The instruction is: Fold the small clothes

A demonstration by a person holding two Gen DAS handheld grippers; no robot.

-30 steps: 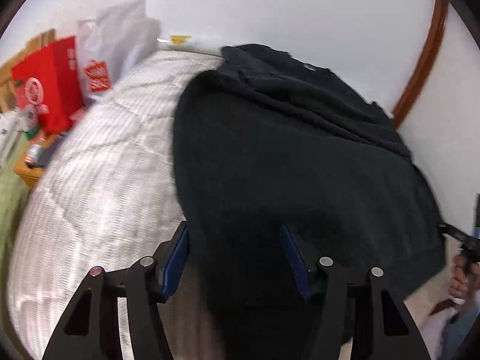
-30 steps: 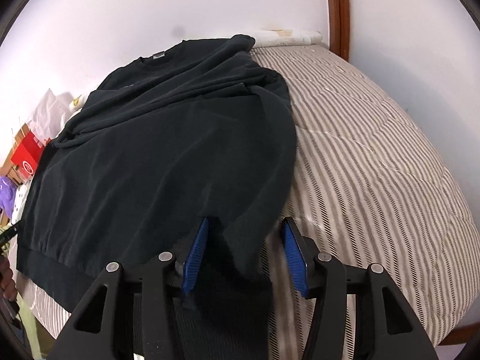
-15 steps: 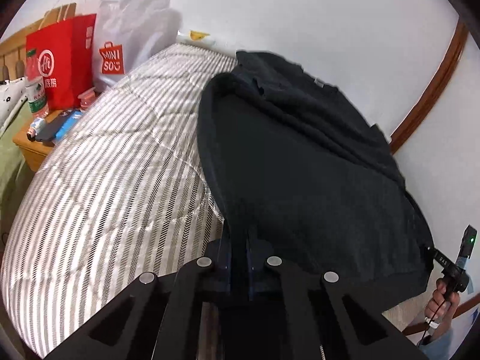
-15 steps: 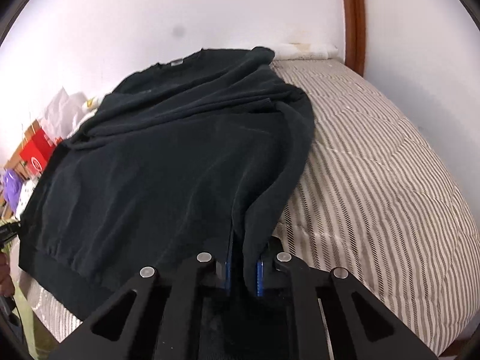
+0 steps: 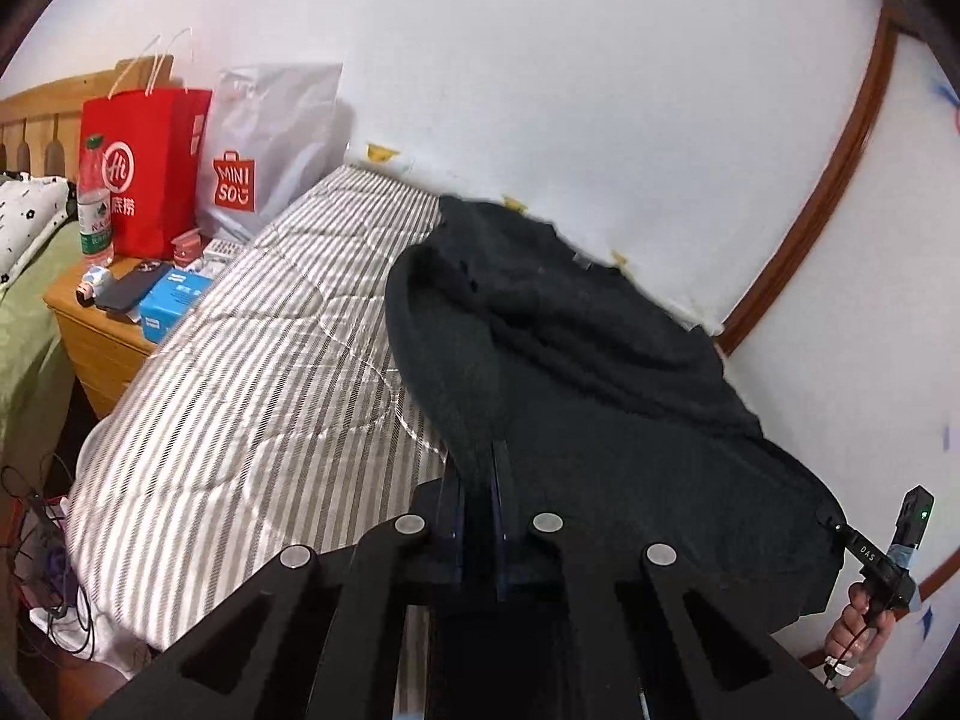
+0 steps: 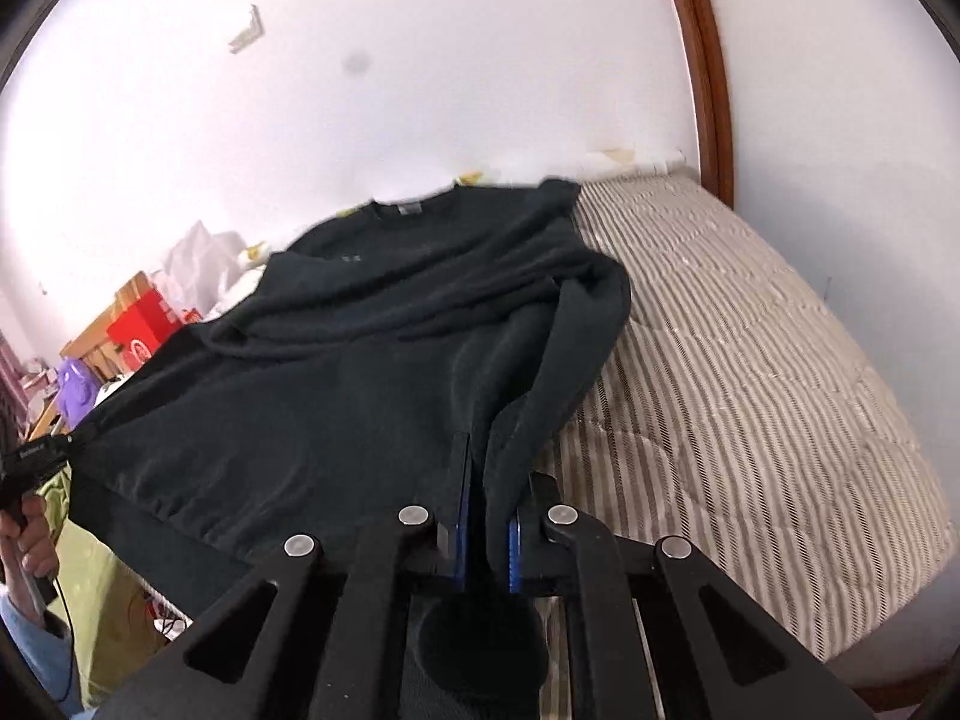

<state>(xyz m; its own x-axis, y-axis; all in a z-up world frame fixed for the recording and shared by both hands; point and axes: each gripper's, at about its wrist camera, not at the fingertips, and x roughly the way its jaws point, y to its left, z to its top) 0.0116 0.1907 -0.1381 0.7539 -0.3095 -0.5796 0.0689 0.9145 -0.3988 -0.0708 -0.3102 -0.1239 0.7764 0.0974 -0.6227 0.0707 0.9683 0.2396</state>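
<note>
A black sweatshirt [image 5: 600, 396] lies spread on a striped bed [image 5: 252, 372], its collar toward the wall. My left gripper [image 5: 479, 480] is shut on the hem corner at the sweatshirt's left side and holds it lifted. My right gripper [image 6: 487, 492] is shut on the opposite hem corner of the sweatshirt [image 6: 360, 372], also lifted off the bed [image 6: 750, 396]. The hem hangs stretched between the two grippers. The right gripper shows at the far right of the left wrist view [image 5: 840, 525], and the left gripper at the far left of the right wrist view [image 6: 75, 438].
A wooden nightstand [image 5: 90, 330] left of the bed holds a red bag [image 5: 144, 174], a white Miniso bag [image 5: 264, 162], a water bottle [image 5: 95, 204], a phone and boxes. A white wall runs behind the bed. A wooden door frame [image 6: 708, 78] stands at the right corner.
Both grippers closed on the sweatshirt's hem corners and lifted them up and back from the bed; the cloth now hangs taut between them.
</note>
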